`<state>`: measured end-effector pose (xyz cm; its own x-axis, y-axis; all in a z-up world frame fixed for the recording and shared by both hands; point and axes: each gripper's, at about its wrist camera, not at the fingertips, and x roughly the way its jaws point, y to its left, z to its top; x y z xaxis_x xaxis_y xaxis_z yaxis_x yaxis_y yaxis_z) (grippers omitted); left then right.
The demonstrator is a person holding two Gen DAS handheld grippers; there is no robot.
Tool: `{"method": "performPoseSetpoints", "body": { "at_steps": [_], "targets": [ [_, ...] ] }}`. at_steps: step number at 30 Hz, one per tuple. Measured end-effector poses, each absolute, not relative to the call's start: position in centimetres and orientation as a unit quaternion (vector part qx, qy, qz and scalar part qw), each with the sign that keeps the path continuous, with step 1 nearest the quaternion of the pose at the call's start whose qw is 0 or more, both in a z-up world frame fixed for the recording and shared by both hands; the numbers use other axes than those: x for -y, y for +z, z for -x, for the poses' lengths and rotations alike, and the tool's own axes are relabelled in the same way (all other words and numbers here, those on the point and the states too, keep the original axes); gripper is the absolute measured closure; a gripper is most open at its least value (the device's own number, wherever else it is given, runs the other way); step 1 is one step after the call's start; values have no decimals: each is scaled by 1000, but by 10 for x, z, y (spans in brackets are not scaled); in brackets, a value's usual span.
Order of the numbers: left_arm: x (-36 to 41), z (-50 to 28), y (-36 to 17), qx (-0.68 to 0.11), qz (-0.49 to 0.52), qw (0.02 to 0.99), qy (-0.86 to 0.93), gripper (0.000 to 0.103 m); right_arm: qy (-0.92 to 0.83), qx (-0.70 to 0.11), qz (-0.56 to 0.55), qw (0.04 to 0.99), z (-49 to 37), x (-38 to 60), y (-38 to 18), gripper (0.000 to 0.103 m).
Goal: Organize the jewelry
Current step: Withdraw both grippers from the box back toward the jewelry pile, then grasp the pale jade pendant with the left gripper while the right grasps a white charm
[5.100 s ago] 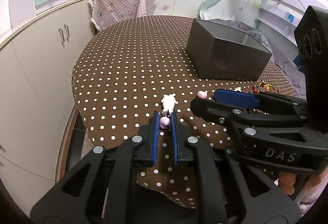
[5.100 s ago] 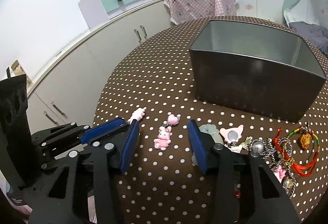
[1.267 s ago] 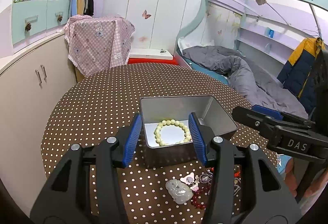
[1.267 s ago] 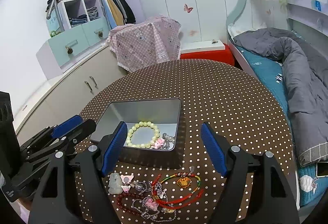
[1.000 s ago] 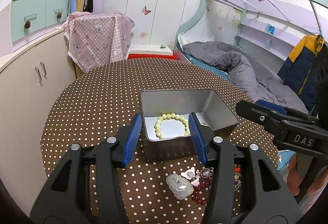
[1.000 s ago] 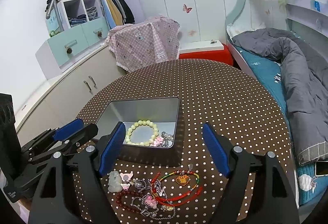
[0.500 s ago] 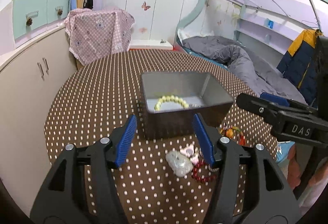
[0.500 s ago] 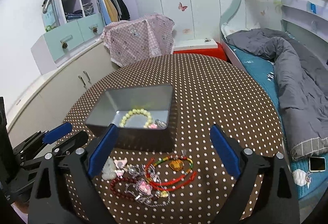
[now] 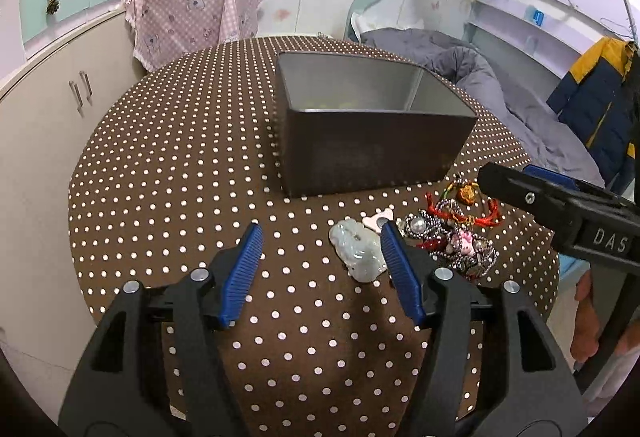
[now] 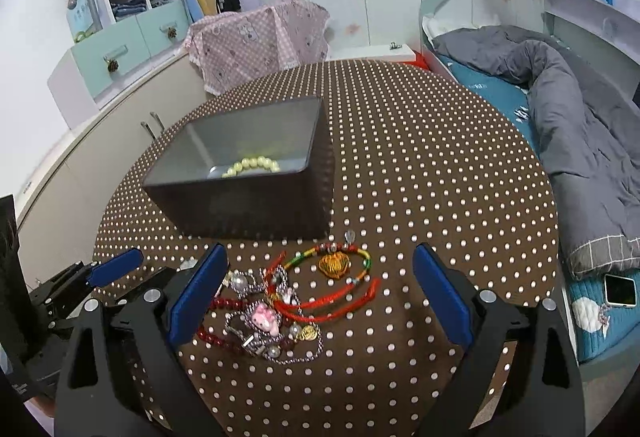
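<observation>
The pale jade pendant point(image 9: 358, 251) lay flat on the dotted tablecloth point(image 9: 168, 165), just in front of the grey metal box point(image 9: 372, 141), at the left edge of the jewelry that was not yet sorted. It probably waited there because the box was the place for collecting: a bracelet of light green beads point(image 10: 252, 165) already rested inside the box, against its near wall. The left gripper point(image 9: 322, 271) hung over the cloth in front of the box with its fingers apart; its jaws had just been opening, and nothing was pressed between them. The pendant was between the two blue pads but close beside the right one, perhaps touching it, so the gripper seemed to need a small shift toward that side. To the right of the pendant, also in front of the box, lay the tangled heap of red cords, dark beads and silver chains point(image 10: 280, 305). The right gripper point(image 10: 316, 295) stood above this heap with its fingers very wide apart and empty, the cords lying between them.
</observation>
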<state>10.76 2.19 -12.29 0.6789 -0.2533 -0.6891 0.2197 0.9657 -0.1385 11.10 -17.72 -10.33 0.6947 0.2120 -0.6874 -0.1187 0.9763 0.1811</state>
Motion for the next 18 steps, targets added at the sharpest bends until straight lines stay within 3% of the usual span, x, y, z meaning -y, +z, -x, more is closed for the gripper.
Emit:
{"method": "performPoseSetpoints", "body": {
  "at_steps": [13,18],
  "targets": [
    [-4,-109,-137,-389,-2,914,-115,34,78,-401,-74,910,-114,183,-114,11],
    [5,-108,-139,-378,-21,921,-98,38,85,-399,-63,911,-114,175,-111,11]
  ]
}}
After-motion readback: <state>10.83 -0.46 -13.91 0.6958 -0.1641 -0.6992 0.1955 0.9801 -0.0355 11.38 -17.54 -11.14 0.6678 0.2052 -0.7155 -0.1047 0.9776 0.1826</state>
